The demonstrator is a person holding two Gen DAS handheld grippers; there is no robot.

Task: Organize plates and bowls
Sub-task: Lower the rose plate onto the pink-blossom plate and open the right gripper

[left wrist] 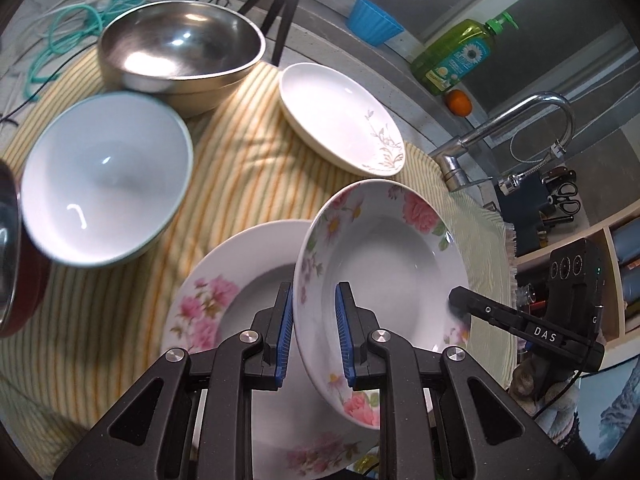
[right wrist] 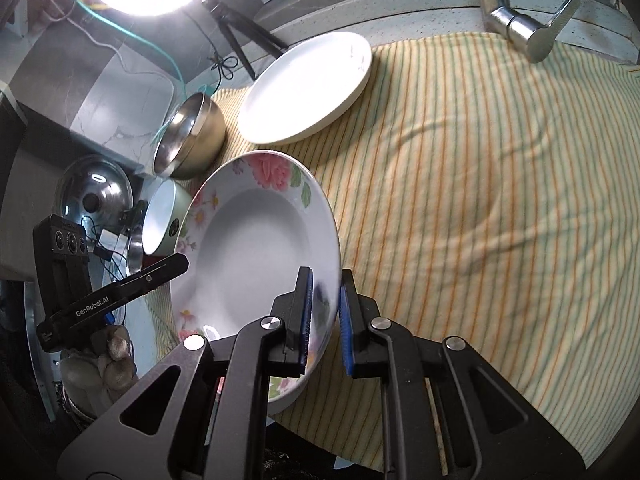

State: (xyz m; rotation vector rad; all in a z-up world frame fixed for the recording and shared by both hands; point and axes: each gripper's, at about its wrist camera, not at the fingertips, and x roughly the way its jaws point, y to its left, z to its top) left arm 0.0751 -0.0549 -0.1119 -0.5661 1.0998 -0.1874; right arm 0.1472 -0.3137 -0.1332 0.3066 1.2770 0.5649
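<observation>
A deep rose-patterned plate point(left wrist: 384, 264) is held tilted above a second floral plate point(left wrist: 236, 300) on the striped cloth. My left gripper point(left wrist: 314, 332) has its blue pads on either side of the held plate's near rim. My right gripper point(right wrist: 325, 312) clamps the opposite rim of the same plate point(right wrist: 256, 248); it shows in the left wrist view point(left wrist: 520, 320). A white bowl point(left wrist: 104, 184), a steel bowl point(left wrist: 180, 56) and a white plate with a gold sprig point(left wrist: 340, 116) sit on the cloth beyond.
The striped cloth point(right wrist: 480, 200) covers the counter. A faucet point(left wrist: 500, 136), a green soap bottle point(left wrist: 456, 56), an orange point(left wrist: 459, 102) and a blue cup point(left wrist: 374, 20) stand at the back. A tripod point(left wrist: 284, 4) and a steel pot lid point(right wrist: 94, 192) are at the left.
</observation>
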